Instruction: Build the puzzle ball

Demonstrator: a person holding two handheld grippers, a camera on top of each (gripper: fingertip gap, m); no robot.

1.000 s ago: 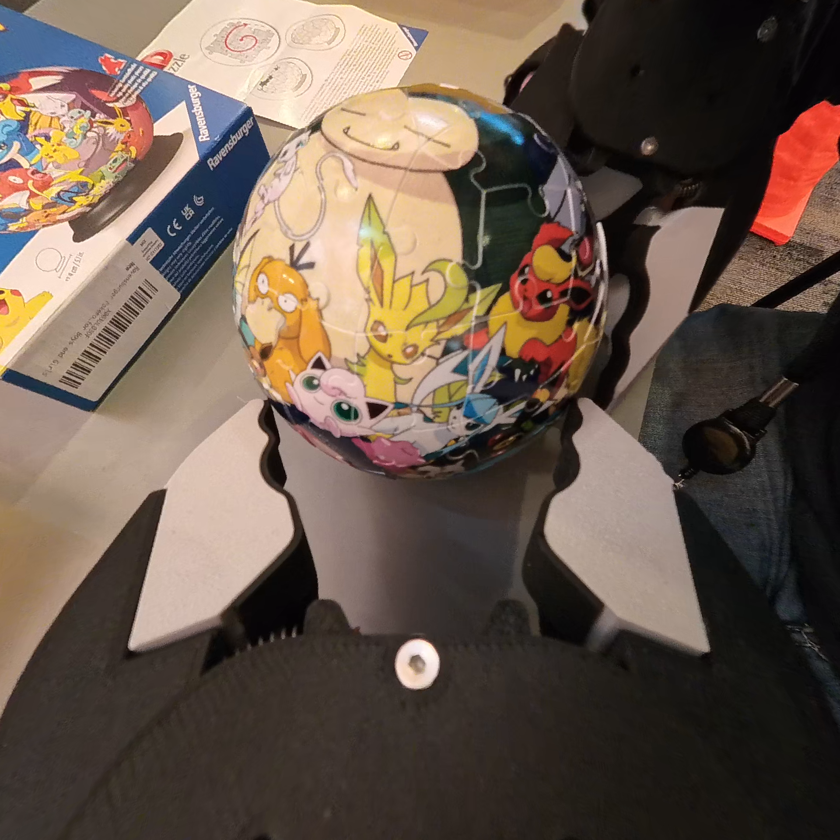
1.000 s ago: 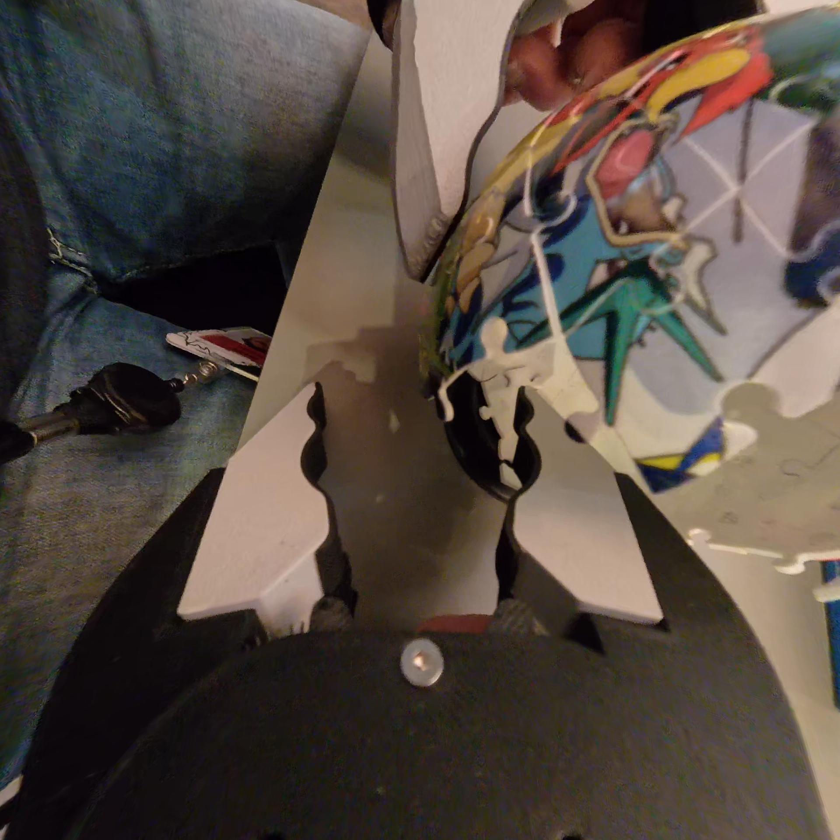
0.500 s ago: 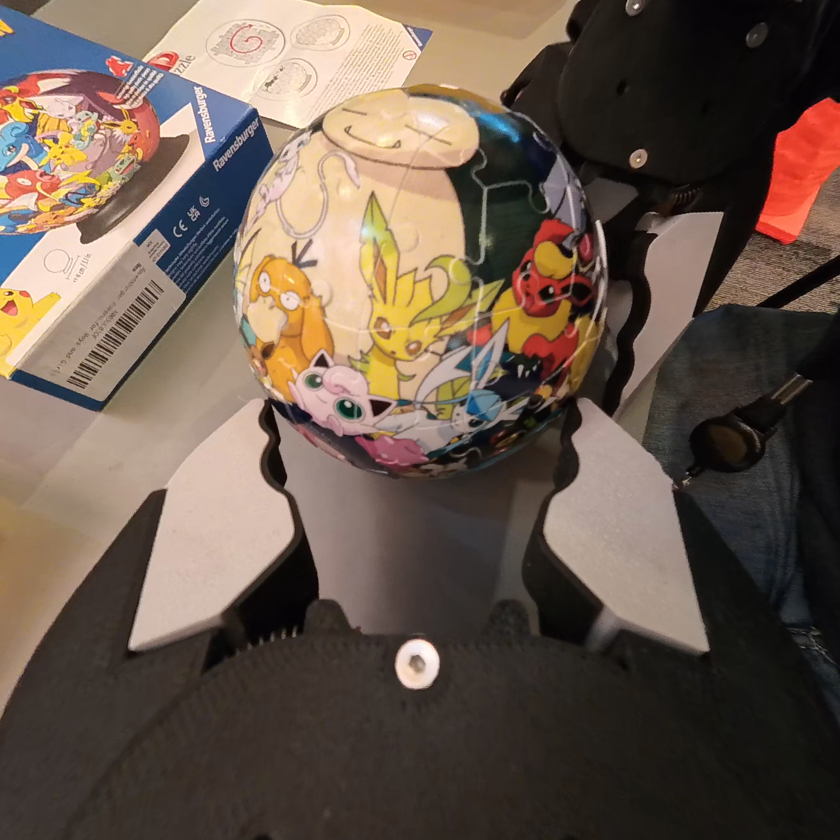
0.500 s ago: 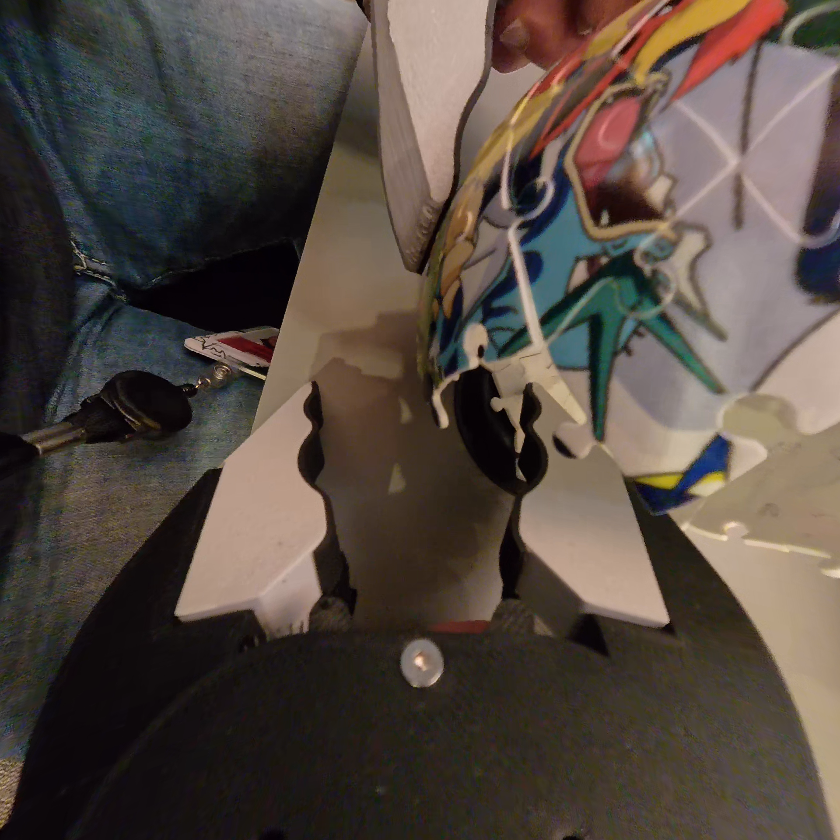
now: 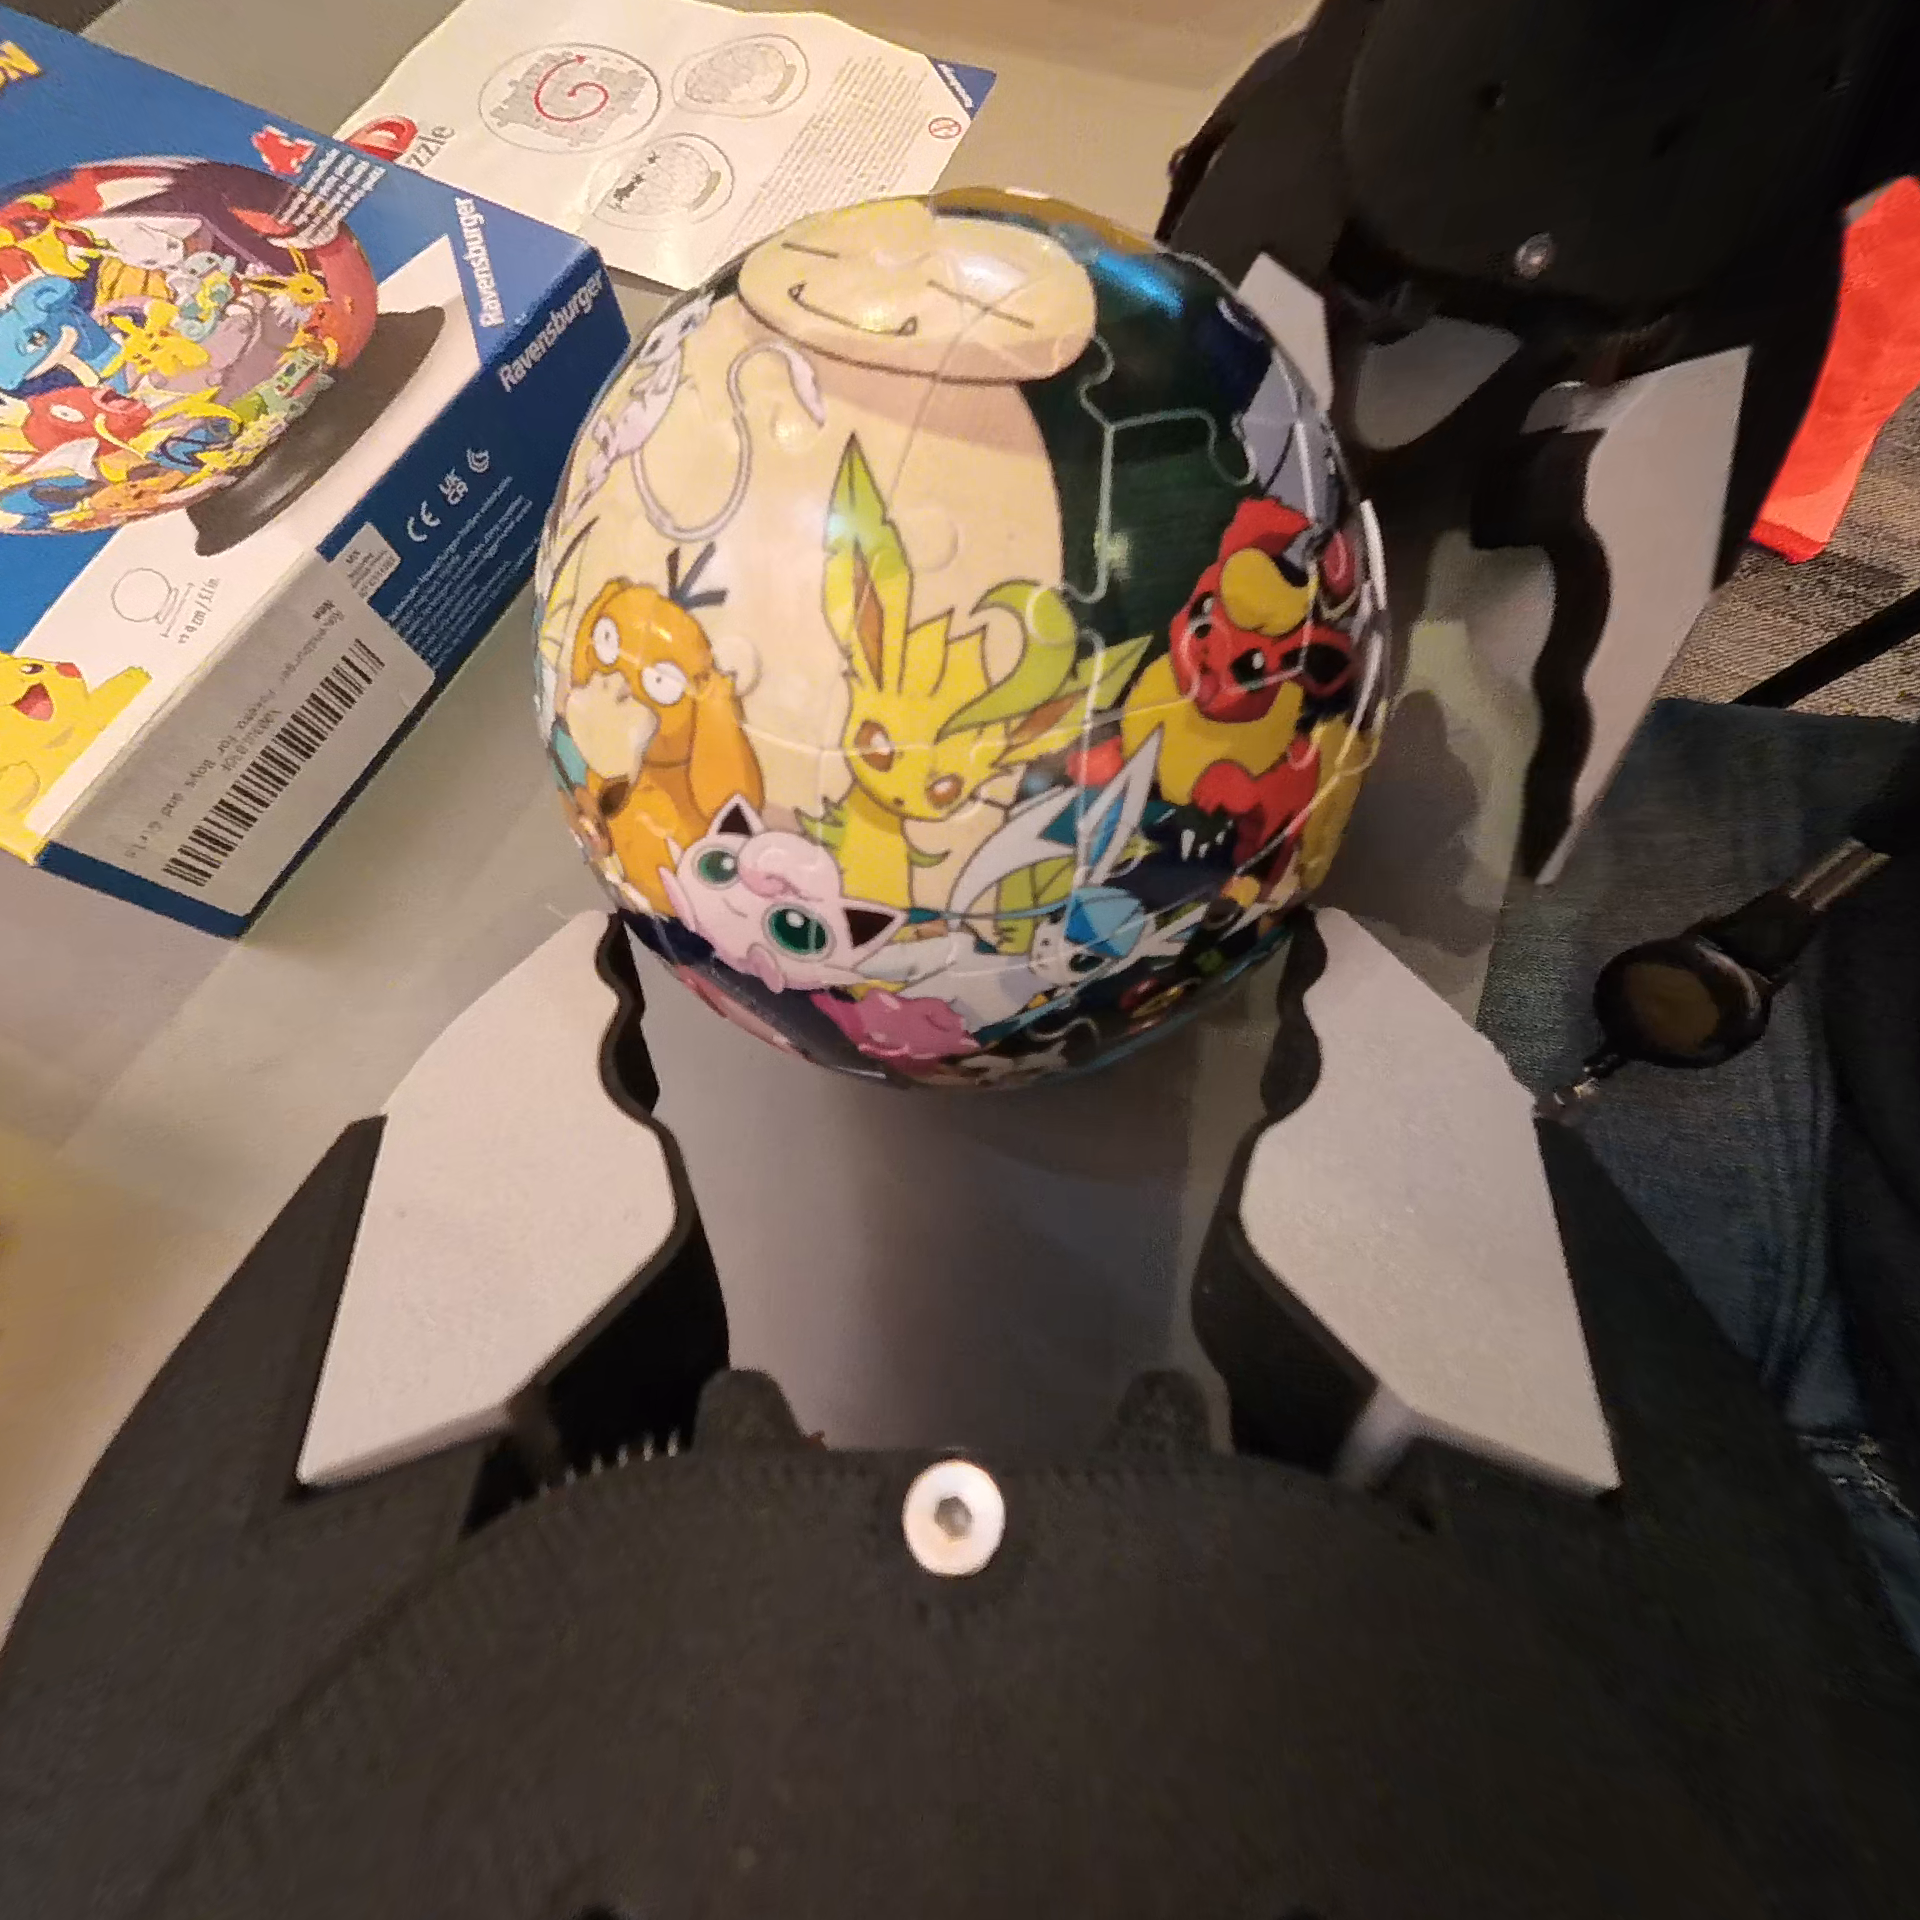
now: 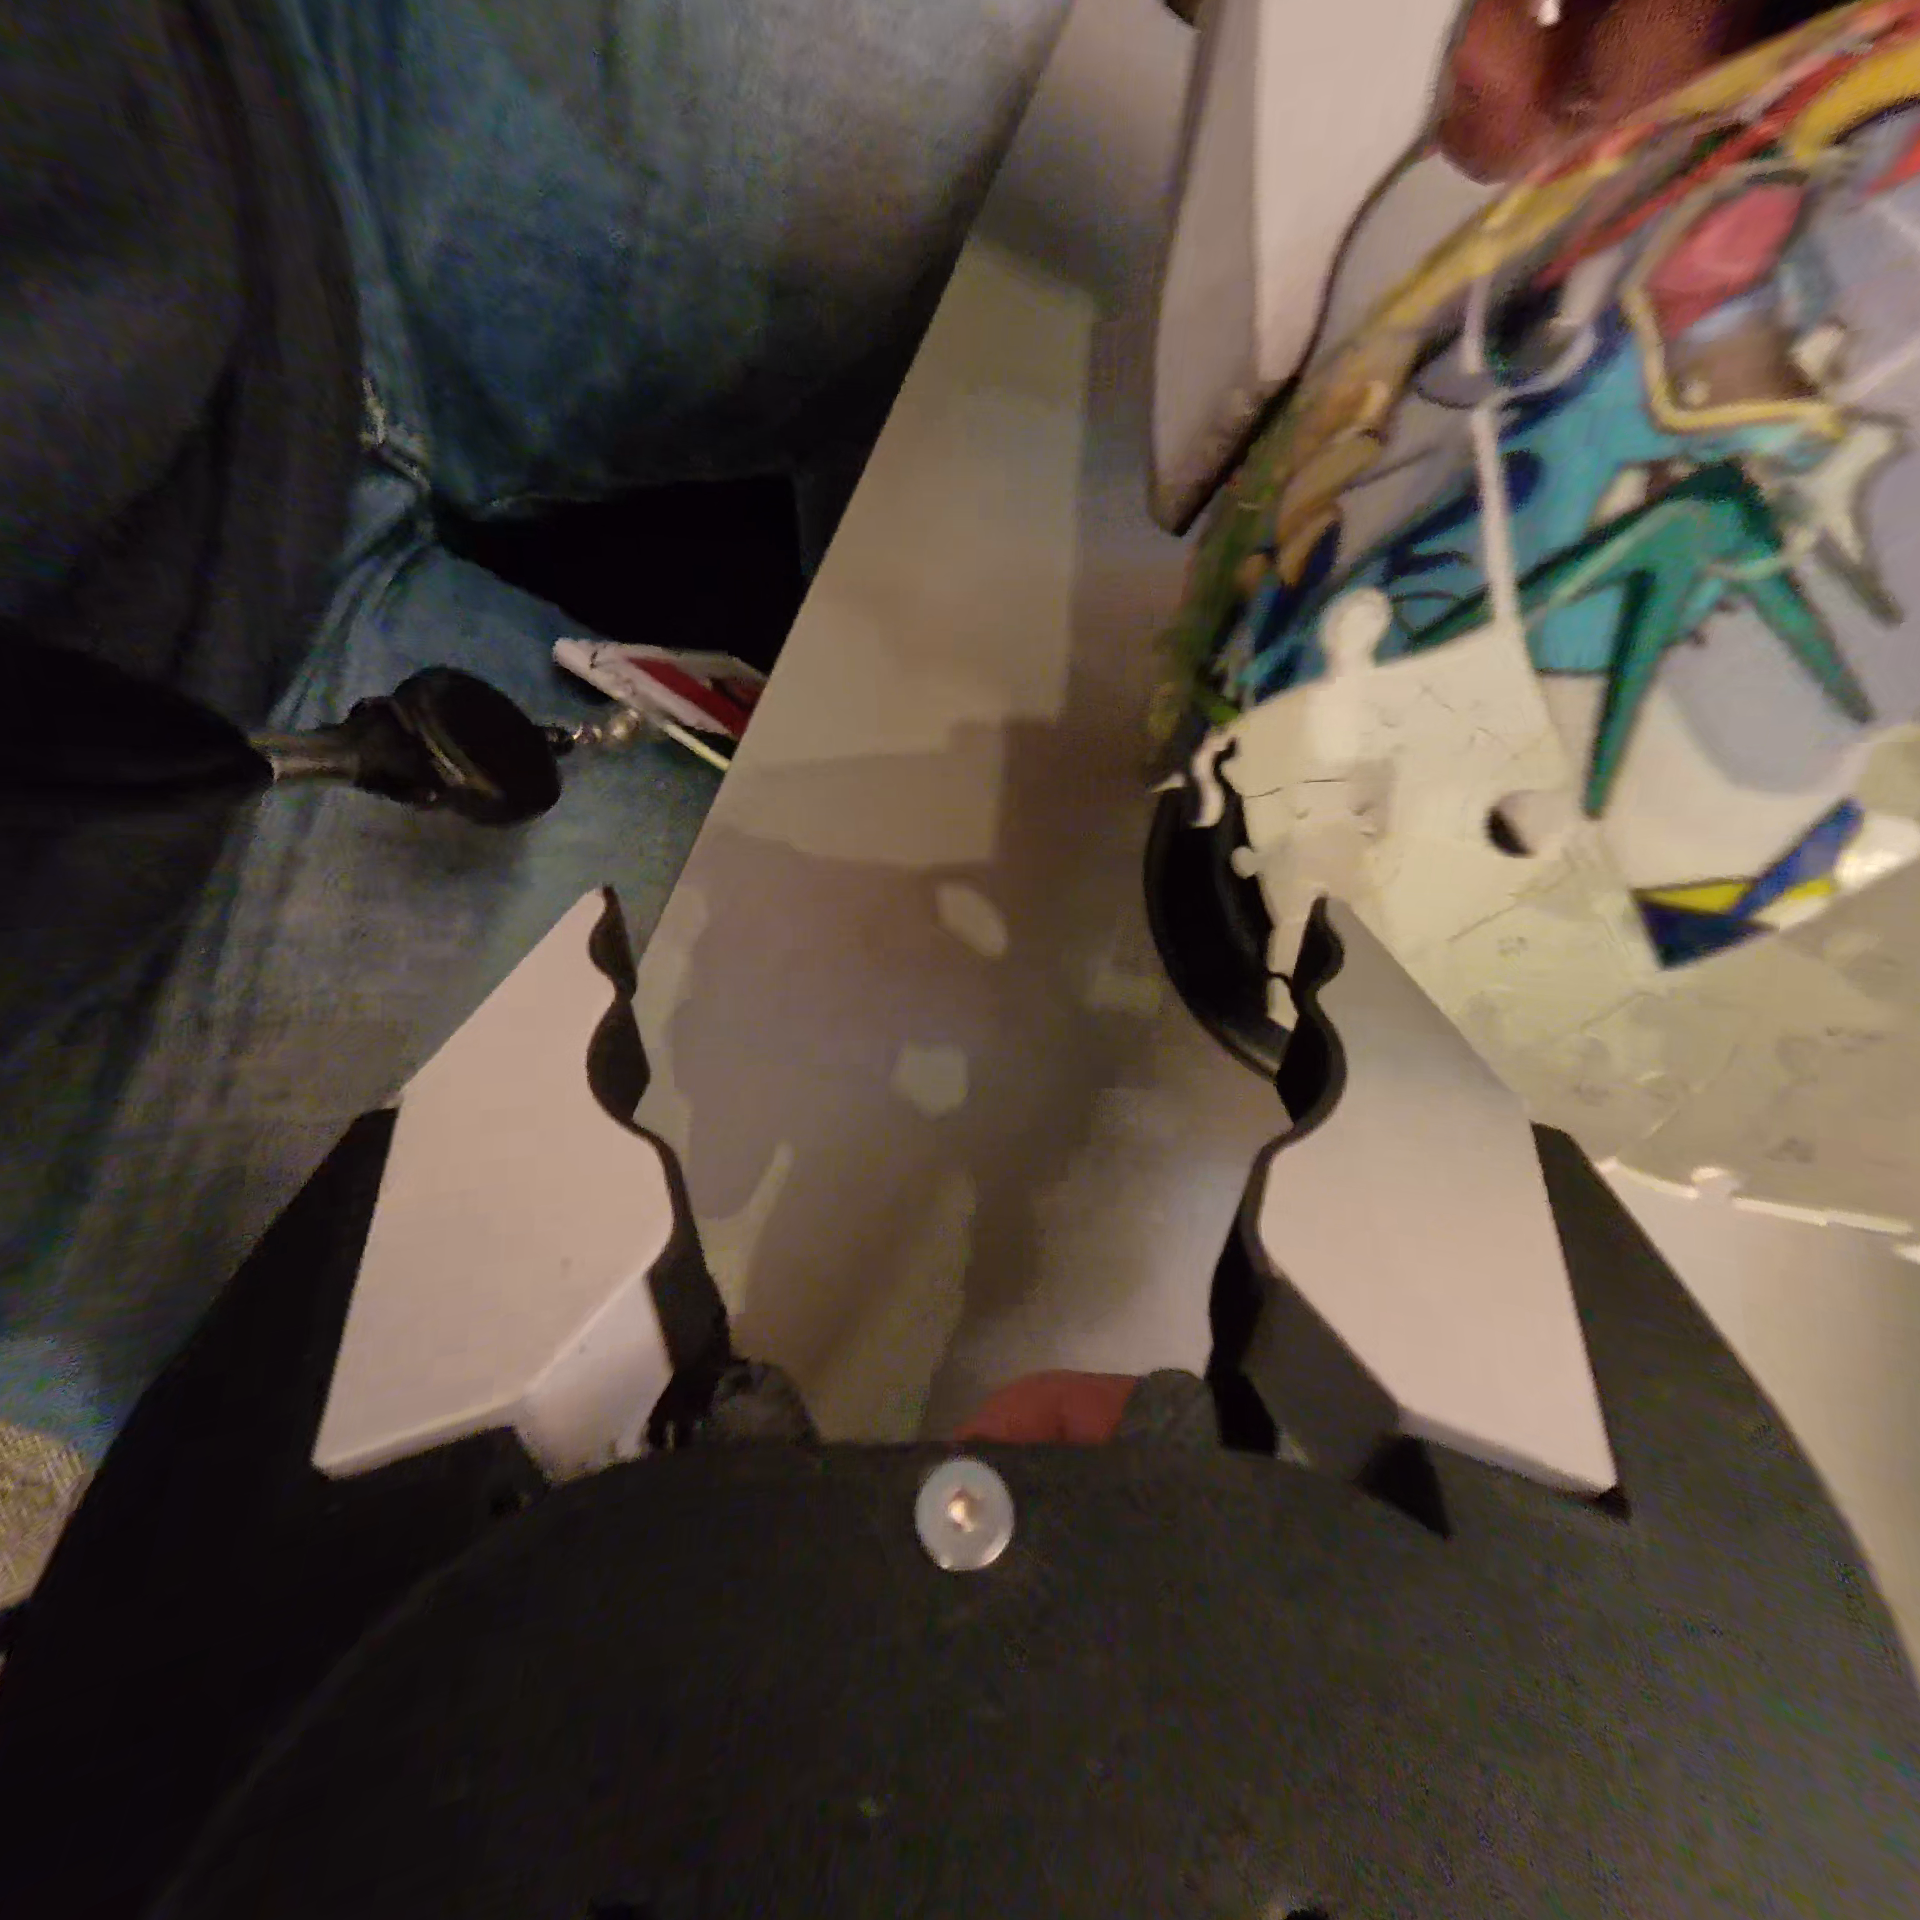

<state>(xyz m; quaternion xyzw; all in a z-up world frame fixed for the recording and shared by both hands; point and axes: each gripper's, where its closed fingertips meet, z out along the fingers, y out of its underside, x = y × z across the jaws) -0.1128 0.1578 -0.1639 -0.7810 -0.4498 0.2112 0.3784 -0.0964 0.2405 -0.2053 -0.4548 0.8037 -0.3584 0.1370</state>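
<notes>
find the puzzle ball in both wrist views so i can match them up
Left wrist view: the puzzle ball fills the upper centre, on the table beyond the open left gripper.
Right wrist view: only its lower side shows, blurred, at the upper right edge, above the open right gripper.
Shared landmark: the black badge reel on the person's jeans.

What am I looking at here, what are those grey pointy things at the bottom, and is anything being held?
No robot here: a person holds a hand-held gripper in each hand, each with a camera looking along its two grey fingers. The left hand-held gripper is open, its fingertips flanking the puzzle ball, which sits on the table; whether they touch is unclear. The right hand-held gripper is open and empty, close to the ball's unfinished lower edge. Behind the ball lie a blue puzzle box and an instruction sheet.
</notes>
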